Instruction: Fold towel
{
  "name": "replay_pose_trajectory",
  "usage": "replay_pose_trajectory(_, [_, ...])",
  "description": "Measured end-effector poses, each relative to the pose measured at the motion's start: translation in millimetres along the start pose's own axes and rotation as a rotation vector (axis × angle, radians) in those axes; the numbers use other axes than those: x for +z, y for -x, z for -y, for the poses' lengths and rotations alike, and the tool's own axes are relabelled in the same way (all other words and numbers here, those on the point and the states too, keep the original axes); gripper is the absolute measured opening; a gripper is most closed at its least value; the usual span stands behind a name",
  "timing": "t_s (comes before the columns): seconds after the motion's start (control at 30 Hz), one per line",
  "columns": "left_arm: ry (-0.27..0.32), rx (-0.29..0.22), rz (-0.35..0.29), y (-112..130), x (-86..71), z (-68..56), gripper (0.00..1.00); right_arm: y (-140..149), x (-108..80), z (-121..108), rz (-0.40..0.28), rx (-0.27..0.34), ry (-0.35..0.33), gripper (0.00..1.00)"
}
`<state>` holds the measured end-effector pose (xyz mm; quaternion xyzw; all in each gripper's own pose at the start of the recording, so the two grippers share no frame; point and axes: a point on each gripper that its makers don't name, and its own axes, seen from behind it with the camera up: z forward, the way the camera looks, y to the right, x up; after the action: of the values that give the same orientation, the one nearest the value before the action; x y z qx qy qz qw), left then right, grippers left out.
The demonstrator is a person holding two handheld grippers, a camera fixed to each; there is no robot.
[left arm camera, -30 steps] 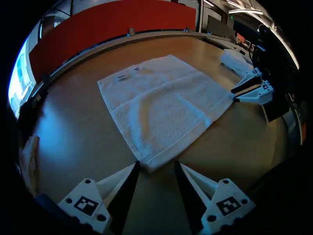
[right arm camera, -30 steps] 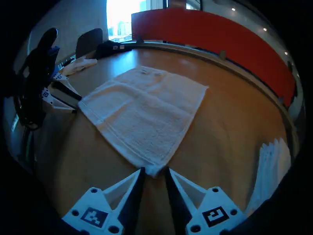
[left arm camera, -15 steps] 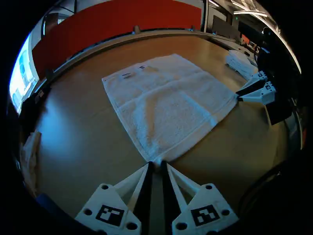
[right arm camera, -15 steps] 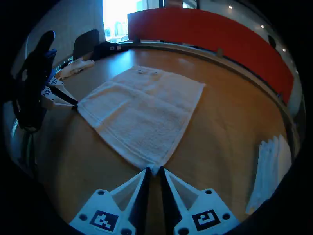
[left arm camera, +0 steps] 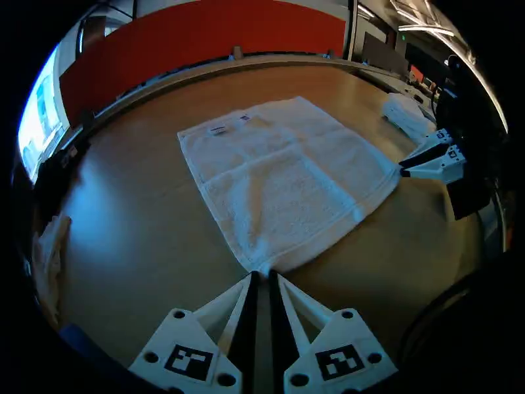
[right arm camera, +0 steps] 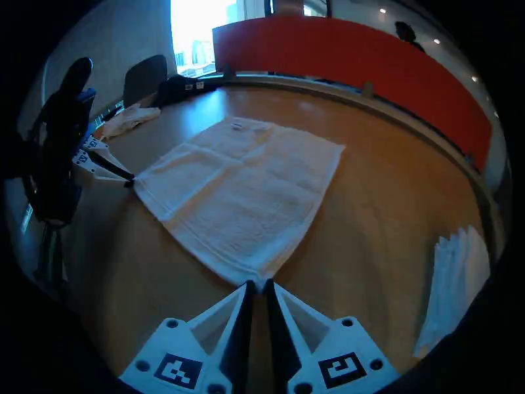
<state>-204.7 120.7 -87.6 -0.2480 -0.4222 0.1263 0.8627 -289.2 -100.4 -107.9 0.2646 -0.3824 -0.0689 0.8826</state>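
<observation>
At the bottom of the left gripper view, our left gripper (left arm camera: 262, 274), wide open a second ago, has narrowed to a thin slit on the nearest corner of the towel (left arm camera: 289, 177). At the bottom of the right gripper view, the right gripper (right arm camera: 258, 284) has closed the same way on its own corner. With both corners pinched, we judge the grasp made and the lift toward the far edge next. The towel lies flat at centre frame on the worktop (left arm camera: 131, 217): white, nubby terry, roughly square, with a flat band along the hem, likely to sag once lifted. The worktop is smooth, glossy wood. Farther off, a stack of folded towels (right arm camera: 459, 276) sits at right, and a red panel (right arm camera: 367, 52) curves across the top.
</observation>
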Motion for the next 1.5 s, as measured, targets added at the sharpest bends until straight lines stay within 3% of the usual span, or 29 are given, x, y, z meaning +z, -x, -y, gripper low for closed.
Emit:
replay_pose_trajectory(0.4, [-0.005,-0.028,-0.029,-16.7,-19.6,2.9,0.12,-28.9,-16.0,4.4,-0.047,-0.016,-0.006,0.14])
replay_pose_trajectory(0.77, [-0.003,-0.064,-0.06,-36.5,-55.8,0.5,0.12,-60.6,-47.9,12.6,-0.099,-0.031,-0.013,0.14])
replay_pose_trajectory(1.07, [0.015,-0.11,-0.076,-42.8,-84.8,-9.4,0.12,-76.0,-77.6,16.9,-0.124,-0.012,-0.018,0.14])
replay_pose_trajectory(1.5, [0.044,-0.161,-0.079,-45.8,-113.5,-24.1,0.12,-83.2,-110.1,25.0,-0.127,-0.007,-0.035,0.14])
